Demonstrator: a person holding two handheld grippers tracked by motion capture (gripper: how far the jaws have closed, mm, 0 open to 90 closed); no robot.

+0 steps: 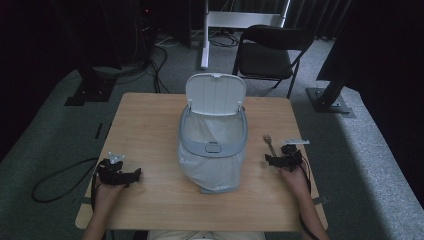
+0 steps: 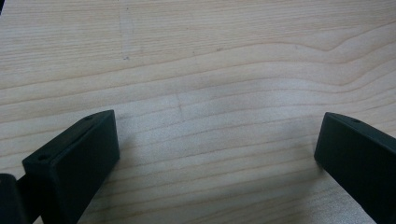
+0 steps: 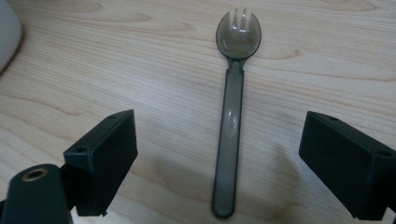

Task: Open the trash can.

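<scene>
A small grey bin (image 1: 213, 145) with a white liner bag stands at the table's middle, its white lid (image 1: 216, 93) flipped up at the back. A dark translucent plastic spork (image 3: 232, 119) lies flat on the wood to the bin's right, and shows in the high view as the spork (image 1: 269, 143). My right gripper (image 3: 217, 161) is open, its jaws on either side of the spork's handle without touching it; from above, the right gripper (image 1: 272, 160) sits just behind the spork. My left gripper (image 2: 217, 154) is open over bare wood, and the left gripper (image 1: 134, 175) rests left of the bin.
The wooden table (image 1: 150, 130) stands on grey carpet. A black folding chair (image 1: 270, 52) stands beyond the far edge, with dark stand bases (image 1: 90, 92) and cables on the floor at left. A white curved edge of the bin (image 3: 7, 32) shows at upper left.
</scene>
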